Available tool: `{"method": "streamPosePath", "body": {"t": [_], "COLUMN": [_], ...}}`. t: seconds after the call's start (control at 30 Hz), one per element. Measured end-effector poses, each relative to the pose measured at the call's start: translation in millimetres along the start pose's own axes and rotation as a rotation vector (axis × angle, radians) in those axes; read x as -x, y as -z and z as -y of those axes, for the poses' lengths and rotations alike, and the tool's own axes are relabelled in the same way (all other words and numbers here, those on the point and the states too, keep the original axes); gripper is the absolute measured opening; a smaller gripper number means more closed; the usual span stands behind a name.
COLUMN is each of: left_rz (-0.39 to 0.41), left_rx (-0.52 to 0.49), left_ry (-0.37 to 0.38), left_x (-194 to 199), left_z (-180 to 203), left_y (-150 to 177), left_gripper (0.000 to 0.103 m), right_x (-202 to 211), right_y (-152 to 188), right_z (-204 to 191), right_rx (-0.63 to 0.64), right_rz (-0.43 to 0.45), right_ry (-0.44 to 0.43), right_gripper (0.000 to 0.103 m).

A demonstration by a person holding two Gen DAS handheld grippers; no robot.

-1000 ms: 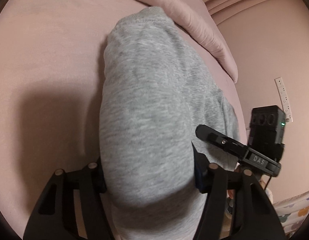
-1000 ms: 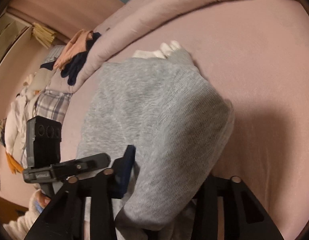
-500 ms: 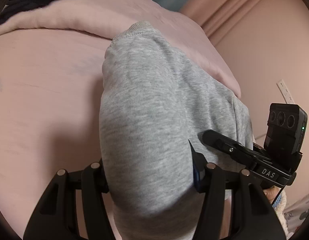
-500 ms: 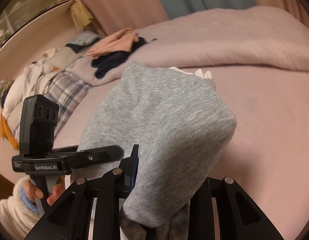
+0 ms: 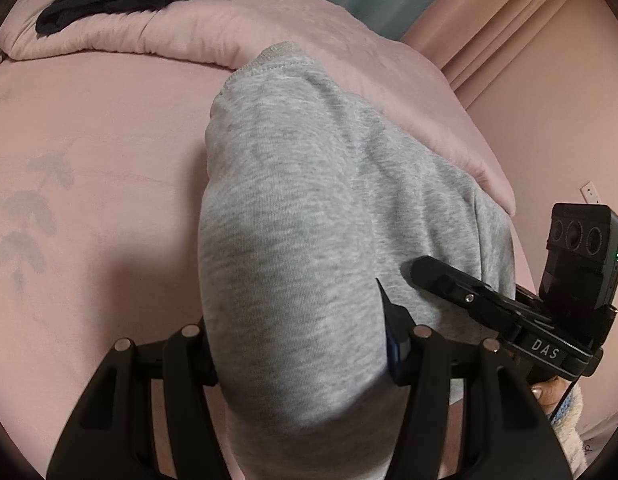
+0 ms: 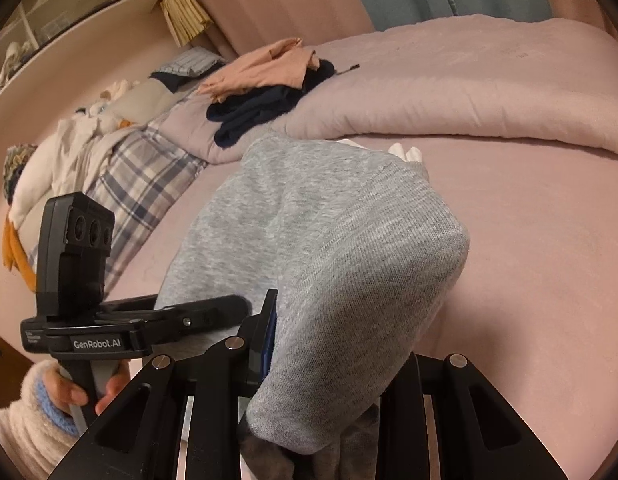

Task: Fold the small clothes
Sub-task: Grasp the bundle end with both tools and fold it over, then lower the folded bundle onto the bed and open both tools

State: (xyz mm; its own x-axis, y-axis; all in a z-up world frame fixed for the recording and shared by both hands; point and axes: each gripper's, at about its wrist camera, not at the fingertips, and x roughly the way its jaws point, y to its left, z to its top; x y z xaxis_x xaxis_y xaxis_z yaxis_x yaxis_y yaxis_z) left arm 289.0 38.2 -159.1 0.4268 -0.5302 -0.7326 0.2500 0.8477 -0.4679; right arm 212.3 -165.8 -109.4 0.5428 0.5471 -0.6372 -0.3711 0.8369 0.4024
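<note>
A small grey sweat garment point(image 5: 309, 216) hangs lifted over the pink bed, its far hem trailing toward the duvet; it also shows in the right wrist view point(image 6: 329, 248). My left gripper point(image 5: 301, 344) is shut on one near corner of the garment, cloth bulging over its fingers. My right gripper point(image 6: 333, 364) is shut on the other near corner. Each gripper shows in the other's view, the right gripper point(image 5: 509, 304) at right and the left gripper point(image 6: 149, 320) at left. A white item point(image 6: 405, 152) peeks from behind the garment.
A pink sheet point(image 5: 89, 200) covers the bed, with a rolled pink duvet point(image 6: 469, 96) along the far side. Dark navy and peach clothes point(image 6: 269, 92) lie on the duvet. A plaid blanket and piled laundry point(image 6: 121, 168) sit at far left. A wall socket point(image 5: 593, 192) is at right.
Both grippers have risen and tilted up with the garment held between them. More of the duvet, curtain and clothes pile has come into view. The grips have not changed.
</note>
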Motion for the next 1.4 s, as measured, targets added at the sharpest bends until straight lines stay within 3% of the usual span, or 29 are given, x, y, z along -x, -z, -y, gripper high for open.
{"method": "streamPosePath", "body": {"t": [0.23,0.4,0.53,0.67,0.8,0.93,1.1,1.17,1.23,1.3,1.4], "left_rz": [-0.083,-0.095,-0.091,-0.062,-0.011,-0.007,0.068,0.083,0.107,0.131,0.144], "left_rx": [0.021,0.003,-0.027,-0.057,-0.088,-0.090,-0.150,-0.193,-0.189,-0.173,-0.135], "left_ry": [-0.036,-0.053,-0.096,-0.141,-0.169,-0.207,-0.342,-0.368,-0.386,-0.434,-0.436], "left_x": [-24,-32,-29,-17,-1,-6,15,32,51,70,102], "left_z": [-26,-32,-22,-20,-20,-26,0,14,21,26,32], "left_y": [5,10,11,16,26,39,39,40,42,45,54], "left_gripper": [0.058,0.063,0.066,0.068,0.070,0.072,0.069,0.073,0.091,0.100,0.102], "right_x": [-36,-45,-42,-22,2,-9,-5,4,19,30,51], "right_y": [13,22,27,35,49,69,64,61,60,61,64], "right_z": [13,31,43,42,34,32,17,3,-13,-22,-39], "right_rx": [-0.040,-0.109,-0.183,-0.213,-0.179,-0.109,-0.099,-0.061,-0.024,-0.018,0.010], "right_rz": [-0.086,-0.131,-0.161,-0.156,-0.145,-0.230,-0.219,-0.207,-0.185,-0.167,-0.125], "right_ry": [0.016,0.009,-0.012,-0.043,-0.051,0.081,0.138,0.170,0.207,0.217,0.231], "right_gripper": [0.030,0.030,0.048,0.050,0.063,0.063,0.065,0.065,0.068,0.078,0.089]}}
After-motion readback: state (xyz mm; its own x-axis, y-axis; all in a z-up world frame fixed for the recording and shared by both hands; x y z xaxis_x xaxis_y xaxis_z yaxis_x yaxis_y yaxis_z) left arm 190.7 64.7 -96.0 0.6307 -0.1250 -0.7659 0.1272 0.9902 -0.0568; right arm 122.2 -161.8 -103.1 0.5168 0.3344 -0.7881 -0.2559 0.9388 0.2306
